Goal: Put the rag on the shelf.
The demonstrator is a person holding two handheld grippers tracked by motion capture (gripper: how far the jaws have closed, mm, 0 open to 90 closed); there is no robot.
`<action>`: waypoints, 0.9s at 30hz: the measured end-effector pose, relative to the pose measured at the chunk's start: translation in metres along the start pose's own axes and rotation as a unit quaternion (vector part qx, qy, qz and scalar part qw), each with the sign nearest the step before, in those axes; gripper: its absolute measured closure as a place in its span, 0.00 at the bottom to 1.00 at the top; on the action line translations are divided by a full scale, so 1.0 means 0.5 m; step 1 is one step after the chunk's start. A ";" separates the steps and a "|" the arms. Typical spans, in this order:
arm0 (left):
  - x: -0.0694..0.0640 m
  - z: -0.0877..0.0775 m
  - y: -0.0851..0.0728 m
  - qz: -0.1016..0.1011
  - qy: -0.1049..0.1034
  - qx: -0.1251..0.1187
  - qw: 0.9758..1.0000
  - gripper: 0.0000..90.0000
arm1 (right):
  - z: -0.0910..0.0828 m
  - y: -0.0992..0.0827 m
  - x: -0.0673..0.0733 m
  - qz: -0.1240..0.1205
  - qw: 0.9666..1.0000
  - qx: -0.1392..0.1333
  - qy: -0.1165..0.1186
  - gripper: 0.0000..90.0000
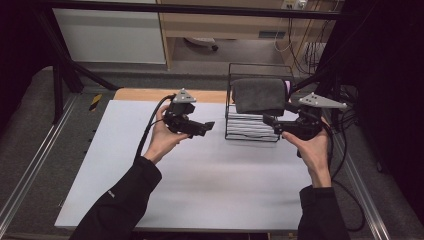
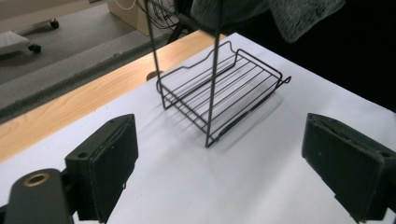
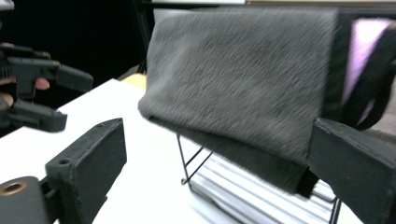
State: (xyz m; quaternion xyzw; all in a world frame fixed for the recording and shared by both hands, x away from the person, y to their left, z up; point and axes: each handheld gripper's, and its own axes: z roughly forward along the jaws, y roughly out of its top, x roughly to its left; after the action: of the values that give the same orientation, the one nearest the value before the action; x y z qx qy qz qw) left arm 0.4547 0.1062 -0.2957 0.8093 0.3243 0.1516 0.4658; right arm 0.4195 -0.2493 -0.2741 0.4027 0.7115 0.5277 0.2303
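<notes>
a folded grey towel [image 1: 259, 95] hangs over the top of a black wire rack [image 1: 250, 131] at the far right of the white table [image 1: 200, 175]. the right gripper [image 1: 272, 121] sits just right of the rack, jaws released and empty; the left gripper [image 1: 207, 125], also released, is just left of it.

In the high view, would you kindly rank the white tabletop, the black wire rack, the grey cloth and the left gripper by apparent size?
1. White tabletop, by far the largest.
2. Black wire rack.
3. Grey cloth, folded over the rack's top and slightly narrower than the rack.
4. Left gripper, smallest; its jaws stand open, holding nothing.
</notes>
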 end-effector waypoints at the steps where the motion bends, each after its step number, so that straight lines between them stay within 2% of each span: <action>1: 0.003 -0.005 -0.010 -0.002 0.000 0.000 1.000 0.11 | 0.001 -0.006 0.003 -0.002 1.000 0.005 0.001 0.05; 9: 0.029 -0.050 -0.101 -0.017 0.008 0.001 1.000 0.12 | 0.010 -0.059 0.022 -0.005 1.000 0.026 0.016 0.02; 17: 0.045 -0.095 -0.191 -0.016 0.019 0.002 1.000 0.12 | 0.016 -0.108 0.040 0.001 0.999 0.027 0.037 0.01; 22: 0.056 -0.122 -0.243 -0.021 0.031 0.005 0.999 0.12 | 0.018 -0.140 0.054 -0.006 0.998 0.035 0.056 0.01; 27: 0.067 -0.142 -0.294 -0.035 0.037 0.005 0.999 0.12 | 0.025 -0.184 0.059 0.001 0.996 0.051 0.069 0.01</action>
State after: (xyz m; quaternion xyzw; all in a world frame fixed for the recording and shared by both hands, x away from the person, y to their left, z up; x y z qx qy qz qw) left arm 0.3844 0.2276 -0.3861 0.7937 0.3703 0.1629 0.4543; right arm 0.3819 -0.2292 -0.3617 0.3771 0.7512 0.5177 0.1595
